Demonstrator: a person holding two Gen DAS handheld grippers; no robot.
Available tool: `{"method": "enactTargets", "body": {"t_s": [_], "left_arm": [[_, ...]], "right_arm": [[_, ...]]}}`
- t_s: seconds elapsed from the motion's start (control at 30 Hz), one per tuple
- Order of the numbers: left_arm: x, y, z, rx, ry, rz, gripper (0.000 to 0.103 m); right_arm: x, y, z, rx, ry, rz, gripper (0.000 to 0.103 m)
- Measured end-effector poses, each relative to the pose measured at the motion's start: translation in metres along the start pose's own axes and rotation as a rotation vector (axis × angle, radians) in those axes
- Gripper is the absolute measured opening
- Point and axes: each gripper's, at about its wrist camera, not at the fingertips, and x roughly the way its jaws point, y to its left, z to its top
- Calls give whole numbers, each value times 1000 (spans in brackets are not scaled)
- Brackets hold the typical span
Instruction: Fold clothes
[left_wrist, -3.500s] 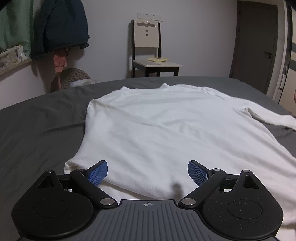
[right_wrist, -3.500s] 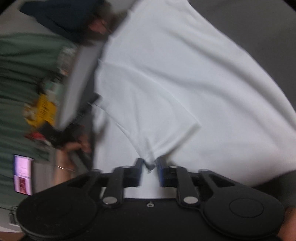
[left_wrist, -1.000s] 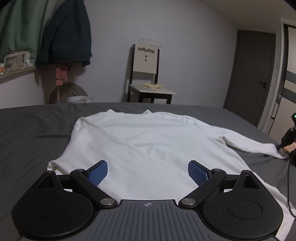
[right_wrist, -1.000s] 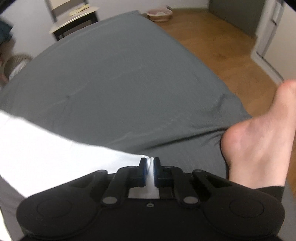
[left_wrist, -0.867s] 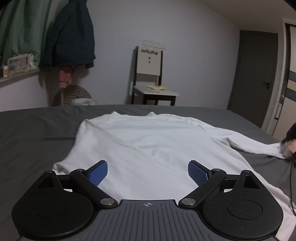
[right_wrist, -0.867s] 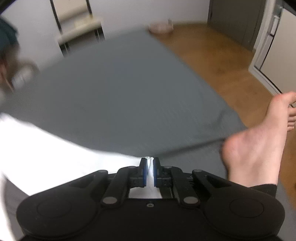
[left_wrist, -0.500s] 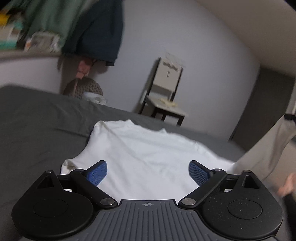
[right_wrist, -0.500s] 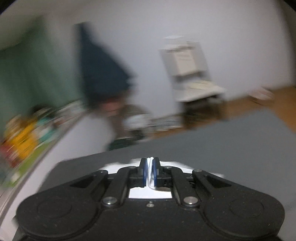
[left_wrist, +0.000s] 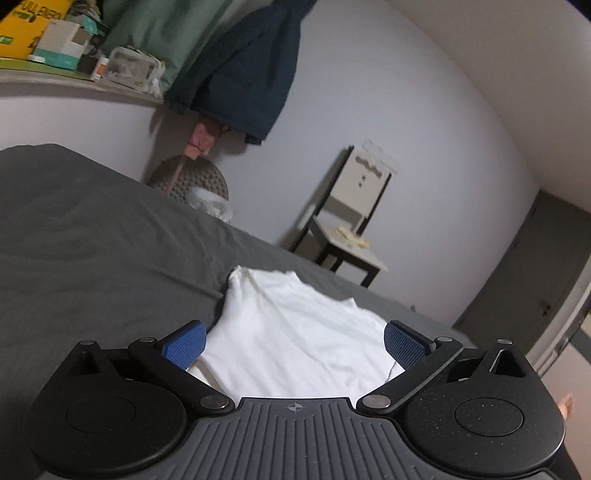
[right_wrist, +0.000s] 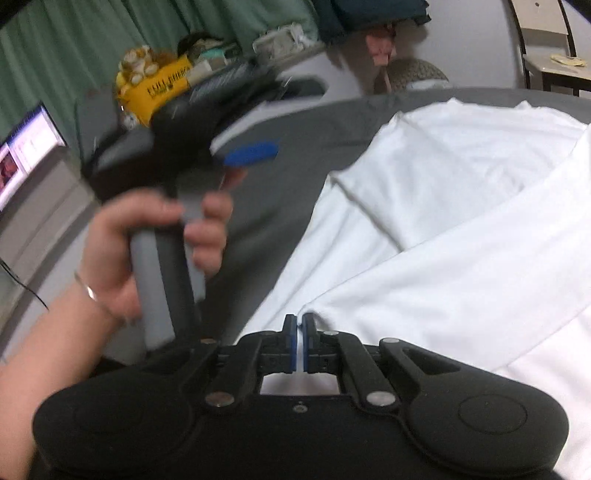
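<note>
Grey bedsheet (left_wrist: 92, 240) fills the room's foreground below a pale wall, with a dark wooden chair (left_wrist: 354, 221) beyond the bed. Across it lies the white long-sleeved shirt (left_wrist: 295, 332), spread flat. Its right sleeve (right_wrist: 461, 288) runs as a long band diagonally over the body of the shirt, from the far right down to the right gripper (right_wrist: 300, 328), whose jaws are pinched tight on the cuff. The left gripper (left_wrist: 291, 343), held by a hand (right_wrist: 147, 243), hovers with jaws fully apart and empty, the shirt directly ahead. The right is nearer the fold, so I judge it should lay the sleeve down.
</note>
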Motion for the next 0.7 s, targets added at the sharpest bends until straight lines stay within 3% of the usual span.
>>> {"method": "enactTargets", "body": {"t_s": [0.1, 0.2, 0.23, 0.27, 0.33, 0.6, 0.7], "left_arm": [[3, -2, 0, 17, 37, -7, 103], [2, -5, 0, 62, 62, 29, 103], [2, -5, 1, 76, 67, 44, 103], [0, -5, 1, 82, 65, 49, 103], [-4, -5, 0, 78, 59, 54, 103], [-4, -3, -1, 72, 51, 47, 103], [-1, 1, -2, 57, 65, 50, 103]], "right_arm": [[5, 17, -1, -3, 7, 27, 2], [5, 32, 2, -104, 8, -56, 5], [3, 33, -2, -154, 4, -99, 16], [2, 35, -5, -204, 0, -142, 34], [7, 38, -12, -319, 2, -185, 40], [56, 58, -24, -598, 23, -350, 39], [70, 52, -24, -579, 46, -349, 21]]}}
